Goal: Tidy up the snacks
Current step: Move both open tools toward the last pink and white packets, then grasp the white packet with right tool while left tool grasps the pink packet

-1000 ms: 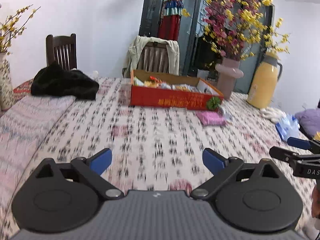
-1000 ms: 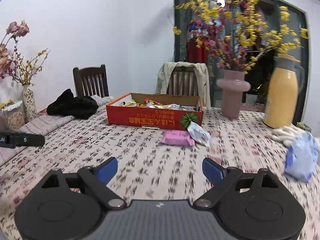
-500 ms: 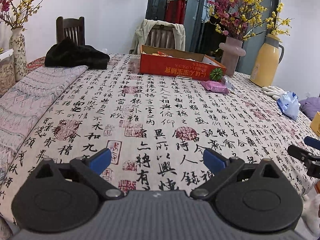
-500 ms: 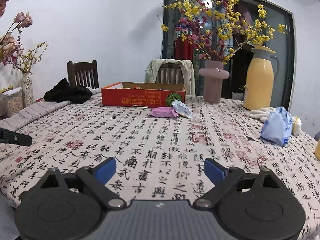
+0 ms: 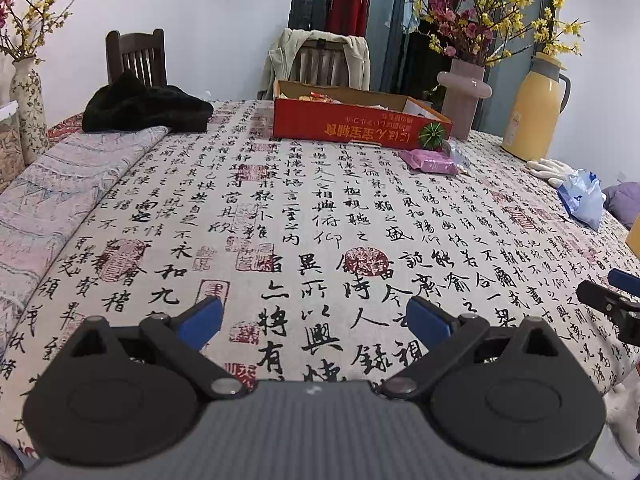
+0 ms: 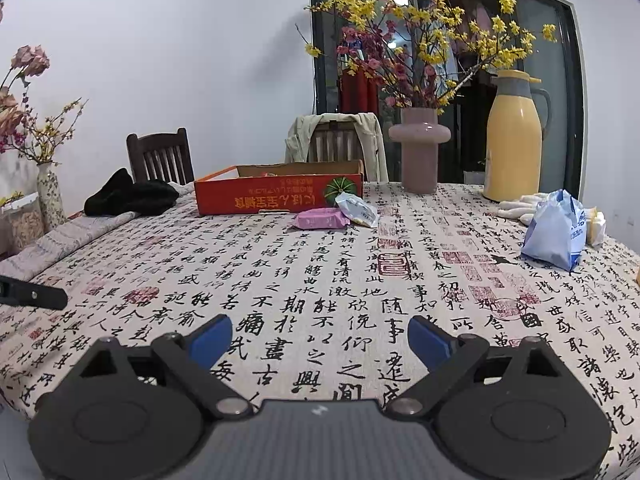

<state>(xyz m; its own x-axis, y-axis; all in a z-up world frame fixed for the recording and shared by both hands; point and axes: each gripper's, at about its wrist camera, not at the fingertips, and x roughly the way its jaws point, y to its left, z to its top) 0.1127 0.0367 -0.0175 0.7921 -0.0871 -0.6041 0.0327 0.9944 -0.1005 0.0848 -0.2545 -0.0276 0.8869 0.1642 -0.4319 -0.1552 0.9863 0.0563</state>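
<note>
A red cardboard box [image 5: 352,128] [image 6: 276,198] with snack packets inside stands at the far side of the table. In front of its right corner lie a pink packet [image 5: 430,161] [image 6: 322,219] and a white packet [image 6: 358,210]. A pale blue bag [image 6: 554,236] [image 5: 582,198] lies at the right edge. My left gripper [image 5: 316,320] hovers open over the near table edge with nothing between its fingers. My right gripper [image 6: 320,336] is open and empty too, well short of the packets.
The table carries a calligraphy-print cloth [image 5: 320,216]. A black garment [image 5: 144,108] lies at the far left, a pink vase [image 6: 420,148] with flowers and a yellow thermos [image 6: 514,136] at the far right, white gloves [image 5: 552,168] beside the bag. Two chairs stand behind.
Both grippers have drawn back toward the near table edge and sunk, so the box and packets look smaller and farther. Both stay open and empty.
</note>
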